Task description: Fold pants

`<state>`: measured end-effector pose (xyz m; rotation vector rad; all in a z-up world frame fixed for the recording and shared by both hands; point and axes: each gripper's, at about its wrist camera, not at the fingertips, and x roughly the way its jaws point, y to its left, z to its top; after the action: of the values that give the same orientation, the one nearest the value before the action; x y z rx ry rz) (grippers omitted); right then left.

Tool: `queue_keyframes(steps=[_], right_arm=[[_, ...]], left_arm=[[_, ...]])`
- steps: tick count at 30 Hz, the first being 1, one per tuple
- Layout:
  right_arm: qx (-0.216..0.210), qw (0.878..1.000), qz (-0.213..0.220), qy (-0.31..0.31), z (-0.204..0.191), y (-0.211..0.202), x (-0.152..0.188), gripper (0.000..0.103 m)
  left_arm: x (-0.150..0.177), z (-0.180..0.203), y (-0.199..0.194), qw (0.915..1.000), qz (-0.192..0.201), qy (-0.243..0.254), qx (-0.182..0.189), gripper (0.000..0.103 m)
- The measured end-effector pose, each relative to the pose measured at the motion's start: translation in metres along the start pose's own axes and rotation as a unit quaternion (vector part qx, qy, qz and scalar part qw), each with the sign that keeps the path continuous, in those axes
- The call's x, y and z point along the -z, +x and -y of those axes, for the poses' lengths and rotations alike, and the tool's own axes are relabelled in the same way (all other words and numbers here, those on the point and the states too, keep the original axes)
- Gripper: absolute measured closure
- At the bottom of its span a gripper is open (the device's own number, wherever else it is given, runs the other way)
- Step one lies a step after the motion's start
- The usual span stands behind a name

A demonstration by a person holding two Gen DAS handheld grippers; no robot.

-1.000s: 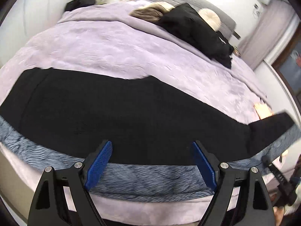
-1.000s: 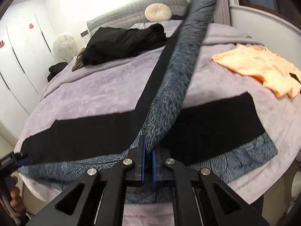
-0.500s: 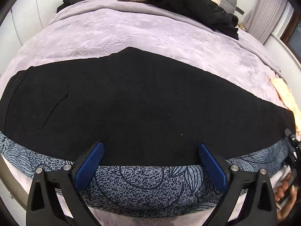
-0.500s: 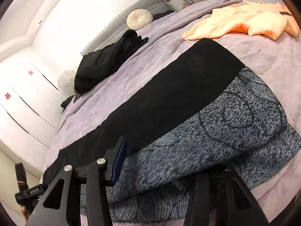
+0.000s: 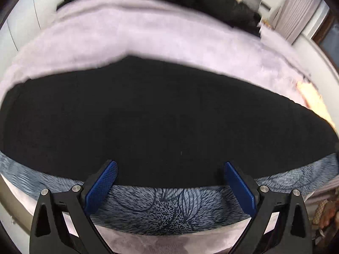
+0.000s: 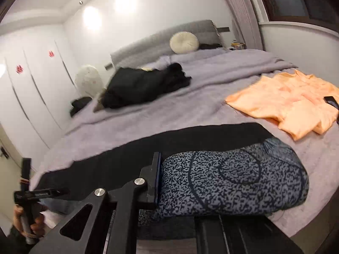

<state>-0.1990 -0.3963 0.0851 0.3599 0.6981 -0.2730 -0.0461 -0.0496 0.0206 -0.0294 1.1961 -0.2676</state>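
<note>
Left gripper (image 5: 170,187): fingers spread wide, nothing gripped, poised over near hem.
Right gripper (image 6: 180,182): fingers parted; patterned cloth lying between them, no clamp seen; right finger hidden under cloth.
Pants (image 5: 165,114): black, patterned lining exposed along near edge, laid lengthwise across near side of bed (image 5: 148,40); right end bunched, rolled over.
Risk: bunched end folded in crooked if not flattened; near edge slid off bed if dragged.
Orange garment (image 6: 290,103): far right, near pants end; liable to be snagged.
Black clothes pile (image 6: 144,86): far, well apart.
</note>
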Motion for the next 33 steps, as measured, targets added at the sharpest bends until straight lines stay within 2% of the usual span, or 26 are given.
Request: queue_keyframes(steps=[1, 2, 3, 5, 6, 7, 8, 10, 11, 13, 14, 15, 17, 20, 22, 23, 24, 25, 27, 30, 31, 33], right_arm=[[0.02, 0.998, -0.053, 0.01, 0.012, 0.027, 0.013, 0.089], [0.021, 0.995, -0.095, 0.026, 0.025, 0.048, 0.027, 0.088], [0.0, 0.993, -0.107, 0.051, 0.04, 0.063, 0.038, 0.086], [-0.037, 0.992, -0.079, 0.09, 0.055, 0.059, 0.044, 0.086], [-0.044, 0.991, -0.075, 0.097, 0.058, 0.056, 0.043, 0.08], [-0.04, 0.992, -0.065, 0.102, 0.06, 0.052, 0.04, 0.078], [-0.027, 0.993, -0.049, 0.105, 0.064, 0.047, 0.037, 0.071], [0.004, 0.993, -0.017, 0.114, 0.076, 0.037, 0.03, 0.064], [0.037, 0.993, -0.012, 0.111, 0.083, 0.036, 0.028, 0.062], [0.092, 0.991, -0.017, 0.099, 0.094, 0.037, 0.026, 0.065], [0.137, 0.986, -0.01, 0.096, 0.101, 0.032, 0.024, 0.058], [0.166, 0.981, 0.003, 0.098, 0.107, 0.024, 0.022, 0.039], [0.216, 0.972, 0.025, 0.09, 0.109, 0.009, 0.015, 0.036], [0.179, 0.982, 0.054, 0.026, 0.071, -0.004, -0.001, 0.035], [0.109, 0.991, 0.058, -0.047, 0.008, 0.0, -0.005, 0.028], [0.079, 0.992, 0.05, -0.082, -0.02, 0.006, 0.001, 0.019], [0.051, 0.99, 0.038, -0.124, -0.054, 0.025, 0.007, 0.018], [0.04, 0.986, 0.028, -0.159, -0.076, 0.035, 0.017, 0.018], [0.05, 0.974, 0.003, -0.22, -0.116, 0.06, 0.039, 0.018], [0.053, 0.967, -0.04, -0.246, -0.115, 0.087, 0.058, 0.018], [0.051, 0.97, -0.057, -0.231, -0.101, 0.097, 0.059, 0.018], [0.034, 0.983, -0.079, -0.16, -0.061, 0.105, 0.049, 0.015]], left_arm=[[0.003, 0.004, 0.005, 0.9998, 0.005, 0.013, -0.016, 0.002], [0.007, 0.01, 0.006, 0.9987, 0.015, 0.033, -0.035, 0.002], [0.009, 0.013, 0.005, 0.9979, 0.018, 0.043, -0.044, 0.002], [0.01, 0.013, 0.003, 0.998, 0.017, 0.044, -0.043, 0.002], [0.01, 0.012, 0.003, 0.9983, 0.015, 0.041, -0.039, 0.002], [0.01, 0.011, 0.002, 0.9984, 0.015, 0.039, -0.037, 0.002], [0.008, 0.009, 0.003, 0.9985, 0.014, 0.038, -0.038, 0.002], [0.007, 0.007, 0.002, 0.9983, 0.017, 0.036, -0.043, 0.002], [0.007, 0.009, 0.003, 0.9981, 0.018, 0.036, -0.046, 0.002], [0.009, 0.013, 0.003, 0.9976, 0.021, 0.041, -0.052, 0.002], [0.01, 0.014, 0.002, 0.9973, 0.021, 0.043, -0.055, 0.002], [0.01, 0.016, 0.001, 0.9973, 0.021, 0.042, -0.057, 0.002], [0.01, 0.018, -0.004, 0.9974, 0.023, 0.035, -0.059, 0.002], [0.009, 0.037, -0.014, 0.9969, 0.041, 0.048, -0.047, 0.002], [0.01, 0.065, -0.021, 0.994, 0.058, 0.086, -0.035, 0.002], [0.012, 0.077, -0.022, 0.9917, 0.065, 0.106, -0.032, 0.002], [0.014, 0.089, -0.022, 0.9888, 0.072, 0.126, -0.035, 0.002], [0.017, 0.097, -0.019, 0.9867, 0.073, 0.14, -0.04, 0.002], [0.02, 0.101, -0.007, 0.9855, 0.054, 0.15, -0.057, 0.002], [0.019, 0.076, 0.01, 0.9909, 0.029, 0.117, -0.06, 0.001], [0.018, 0.064, 0.009, 0.9924, 0.03, 0.102, -0.063, 0.001], [0.015, 0.04, 0.0, 0.9928, 0.039, 0.078, -0.081, 0.001]])
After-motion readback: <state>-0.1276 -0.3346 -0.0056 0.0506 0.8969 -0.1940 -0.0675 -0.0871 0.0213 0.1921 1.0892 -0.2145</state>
